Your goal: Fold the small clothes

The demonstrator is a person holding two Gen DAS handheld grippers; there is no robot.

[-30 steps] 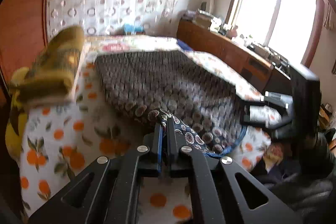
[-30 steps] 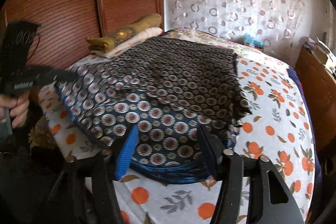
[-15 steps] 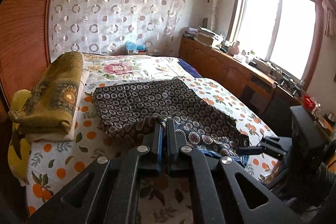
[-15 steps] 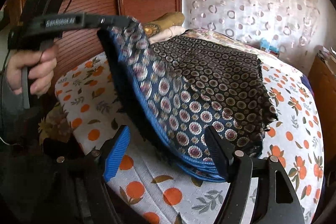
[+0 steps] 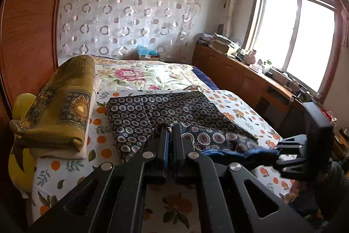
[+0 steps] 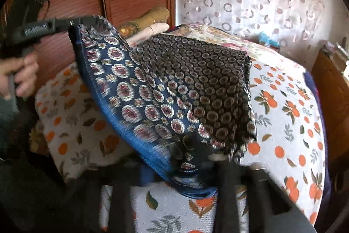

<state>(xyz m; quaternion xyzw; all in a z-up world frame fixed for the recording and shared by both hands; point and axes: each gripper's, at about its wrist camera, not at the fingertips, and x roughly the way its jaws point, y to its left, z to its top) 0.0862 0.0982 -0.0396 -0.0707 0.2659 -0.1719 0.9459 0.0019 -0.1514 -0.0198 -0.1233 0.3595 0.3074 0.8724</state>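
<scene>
A dark garment [image 5: 165,106] printed with rings, blue along its hem, lies on the orange-print bed sheet [image 5: 65,167]. My left gripper [image 5: 171,127] is shut on its near edge. The right wrist view shows the left gripper [image 6: 87,21] holding that corner raised, so the garment [image 6: 196,80] slopes down toward the right gripper. My right gripper [image 6: 196,158] is blurred at the bottom of that view. Its jaws are closing on the blue hem, which lies between them. In the left wrist view the right gripper [image 5: 278,153] pinches the hem at the bed's near edge.
A folded ochre cloth [image 5: 61,106] rests on a white one at the bed's left, beside a yellow pillow [image 5: 21,145]. A wooden wardrobe [image 5: 26,36] stands left, a cluttered wooden sideboard [image 5: 240,78] right under the window. A person's hand [image 6: 19,73] grips the left tool.
The left gripper has lifted its corner of the garment up off the bed. The right jaws stood wide apart around the hem before and have come together on it.
</scene>
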